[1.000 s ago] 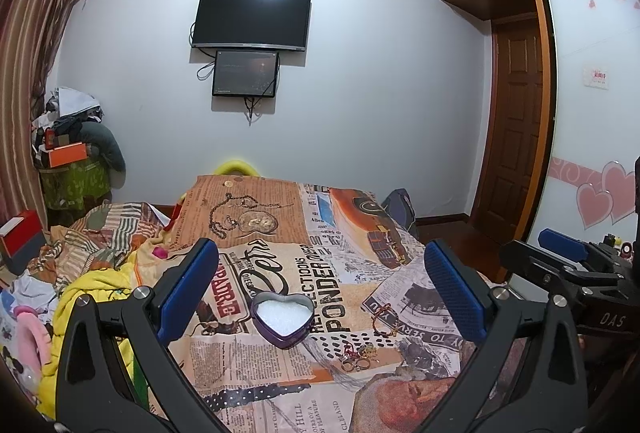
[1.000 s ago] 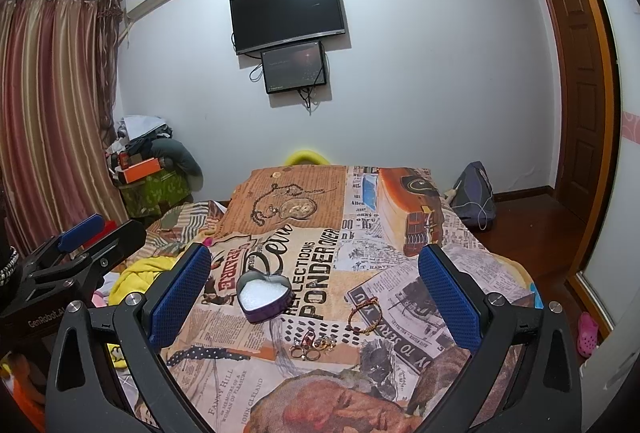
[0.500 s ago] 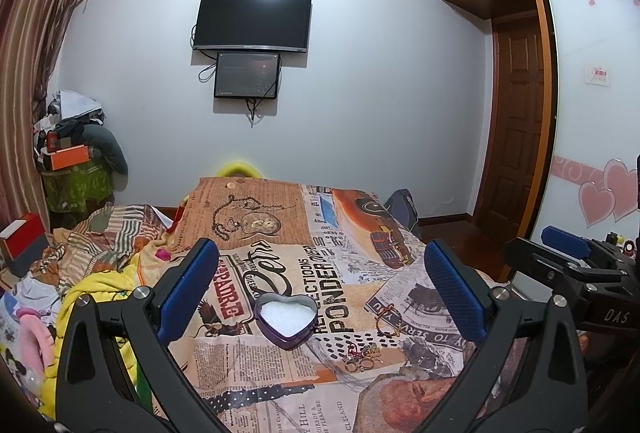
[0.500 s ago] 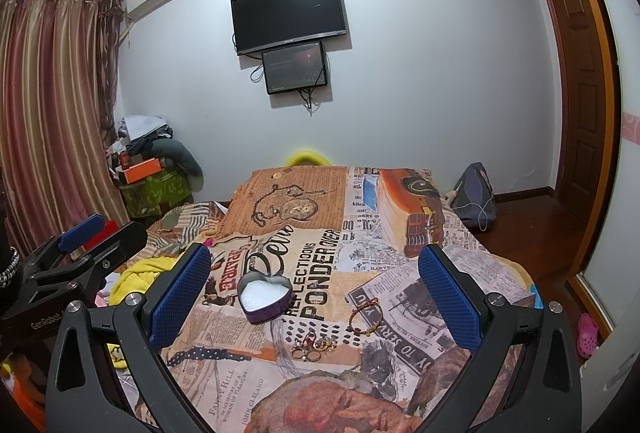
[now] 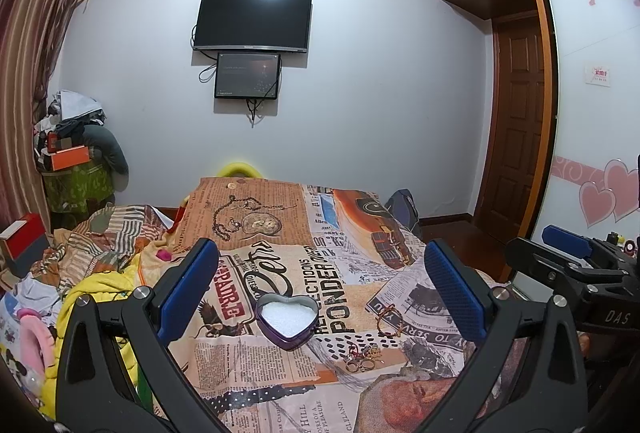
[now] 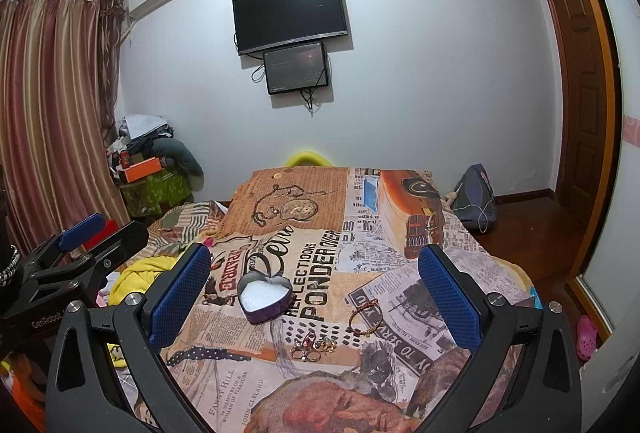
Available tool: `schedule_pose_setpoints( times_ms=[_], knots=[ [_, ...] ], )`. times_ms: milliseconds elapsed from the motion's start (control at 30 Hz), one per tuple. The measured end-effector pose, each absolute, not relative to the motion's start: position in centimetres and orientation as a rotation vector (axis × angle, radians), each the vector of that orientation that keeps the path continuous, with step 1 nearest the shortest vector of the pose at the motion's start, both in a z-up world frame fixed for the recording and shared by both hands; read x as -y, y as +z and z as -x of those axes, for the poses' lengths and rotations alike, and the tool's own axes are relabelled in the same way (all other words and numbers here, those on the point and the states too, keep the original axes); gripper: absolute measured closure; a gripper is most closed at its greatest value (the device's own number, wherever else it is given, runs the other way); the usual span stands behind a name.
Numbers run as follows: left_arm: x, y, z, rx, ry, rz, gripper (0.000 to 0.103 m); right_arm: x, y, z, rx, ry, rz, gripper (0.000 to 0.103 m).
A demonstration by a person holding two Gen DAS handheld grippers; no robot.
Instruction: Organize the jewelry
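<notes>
Nothing is picked up yet: both the left gripper [image 5: 320,285] and right gripper [image 6: 314,283] hover with fingers spread wide and empty above the bed [image 6: 404,205], so next the right likely descends on the rings [image 6: 314,347] at six o'clock of the heart tin [image 6: 264,297].

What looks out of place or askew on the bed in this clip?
Nothing looks damaged or spilled. The heart-shaped tin sits open with only white filling showing, while the rings and beaded bracelet lie loose on the printed bedspread beside it, not yet put away. Both tongs, left and right, are open and empty.
</notes>
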State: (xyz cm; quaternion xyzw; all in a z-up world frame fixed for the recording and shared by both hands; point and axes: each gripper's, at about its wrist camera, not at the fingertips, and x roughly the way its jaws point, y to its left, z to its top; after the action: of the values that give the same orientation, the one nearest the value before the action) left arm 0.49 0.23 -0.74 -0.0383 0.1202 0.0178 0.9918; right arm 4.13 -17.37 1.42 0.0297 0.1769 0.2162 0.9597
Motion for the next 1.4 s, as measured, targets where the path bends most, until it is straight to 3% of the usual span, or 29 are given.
schedule_pose_setpoints(
  times_ms=[867,1267,1400],
  knots=[
    [-1.0,-1.8,-2.2,-0.291,0.046,0.083,0.000,17.2,-0.6,-5.9,-0.410,0.417,-0.050,0.000],
    [-1.4,-6.8,-6.6,-0.459,0.032,0.073,0.000,17.7,-6.3,-9.8,-0.570,0.340,0.040,0.000],
    [-1.2,-9.4,-8.5,-0.545,0.015,0.064,0.005,17.9,-8.6,-10.9,-0.645,0.342,0.063,0.000]
  ],
)
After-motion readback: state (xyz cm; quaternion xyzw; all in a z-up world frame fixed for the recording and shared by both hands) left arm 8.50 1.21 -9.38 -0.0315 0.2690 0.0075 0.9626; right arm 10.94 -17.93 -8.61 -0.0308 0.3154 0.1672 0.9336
